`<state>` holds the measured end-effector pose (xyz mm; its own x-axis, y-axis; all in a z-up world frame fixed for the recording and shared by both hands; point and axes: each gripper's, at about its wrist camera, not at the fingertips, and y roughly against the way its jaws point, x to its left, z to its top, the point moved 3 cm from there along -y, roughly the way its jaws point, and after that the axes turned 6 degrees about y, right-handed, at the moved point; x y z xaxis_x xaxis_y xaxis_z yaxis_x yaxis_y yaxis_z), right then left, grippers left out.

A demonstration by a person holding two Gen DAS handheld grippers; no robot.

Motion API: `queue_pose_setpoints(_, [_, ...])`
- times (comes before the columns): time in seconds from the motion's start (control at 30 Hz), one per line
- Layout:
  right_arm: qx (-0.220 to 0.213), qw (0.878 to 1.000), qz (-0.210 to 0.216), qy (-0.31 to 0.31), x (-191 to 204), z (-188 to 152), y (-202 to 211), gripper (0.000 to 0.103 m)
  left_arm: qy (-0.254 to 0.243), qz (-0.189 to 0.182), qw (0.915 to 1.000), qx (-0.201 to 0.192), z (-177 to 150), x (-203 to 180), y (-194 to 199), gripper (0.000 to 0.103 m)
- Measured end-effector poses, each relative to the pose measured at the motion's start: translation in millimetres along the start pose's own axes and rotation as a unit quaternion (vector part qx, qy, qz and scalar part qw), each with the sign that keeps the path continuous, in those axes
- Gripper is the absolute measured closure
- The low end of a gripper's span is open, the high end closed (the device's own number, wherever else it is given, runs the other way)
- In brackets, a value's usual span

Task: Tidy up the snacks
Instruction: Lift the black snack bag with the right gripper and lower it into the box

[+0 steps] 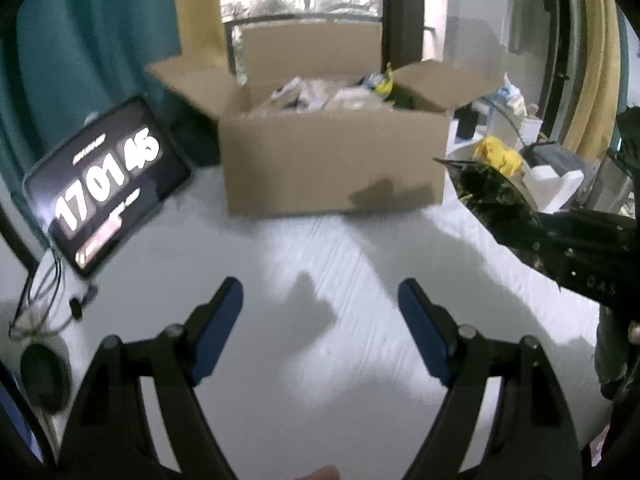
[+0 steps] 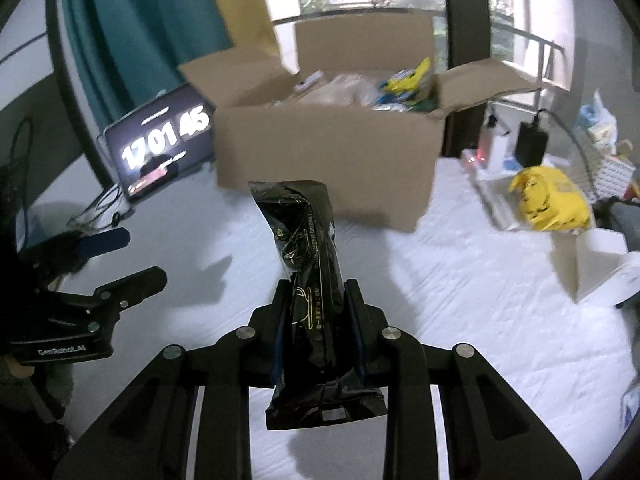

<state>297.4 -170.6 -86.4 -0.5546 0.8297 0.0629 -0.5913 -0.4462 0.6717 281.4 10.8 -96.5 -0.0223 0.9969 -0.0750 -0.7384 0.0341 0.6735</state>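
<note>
Right gripper [image 2: 316, 320]: closed on the black pack [image 2: 310, 280], low on its body.
Left gripper [image 1: 320, 328]: open, holds nothing.
Pack: in the air above the bench [image 2: 460, 300]; likely light, soft, slippery foil.
Hold: mid-body seems best.
Box [image 2: 324, 160]: behind, open, snacks inside.

- snack packet [image 2: 310, 264], centre of the right wrist view: glossy black with fine gold line print;
- cardboard box [image 2: 328, 156], upper centre: plain brown;
- bag [image 2: 554, 200], right: bright yellow with dark marks;
- curtain [image 1: 92, 52], upper left: teal;
- tablet [image 1: 108, 184], left: black screen, white digits;
- table [image 1: 320, 280]: white;
- left gripper [image 1: 320, 304] pads: blue on black fingers
</note>
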Motion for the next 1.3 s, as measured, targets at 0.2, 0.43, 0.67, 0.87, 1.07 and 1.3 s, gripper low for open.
queue_pose_setpoints(0.2, [-0.027, 0.999, -0.026, -0.005, -28, 31, 5, 0.075, -0.019, -0.010, 0.9994, -0.027, 38, -9, -5, 0.022])
queue_pose_setpoints(0.43, [-0.054, 0.997, -0.047, -0.009, -53, 74, 4, 0.075, -0.009, -0.026, 0.9980, -0.056, 81, -2, -11, 0.022])
queue_pose_setpoints(0.67, [-0.074, 0.996, -0.052, -0.010, -64, 119, -6, 0.075, -0.005, -0.008, 0.9964, -0.084, 111, 26, -16, 0.022])
queue_pose_setpoints(0.87, [-0.077, 0.996, -0.035, -0.002, -47, 154, -30, 0.075, 0.017, 0.003, 0.9931, -0.116, 143, 61, -17, 0.022])
queue_pose_setpoints(1.07, [-0.083, 0.996, -0.011, 0.016, -15, 194, -62, 0.075, 0.050, 0.013, 0.9898, -0.133, 172, 95, -21, 0.022])
queue_pose_setpoints(1.3, [-0.074, 0.997, 0.006, 0.023, 17, 230, -107, 0.075, 0.091, 0.041, 0.9873, -0.124, 178, 137, -38, 0.022])
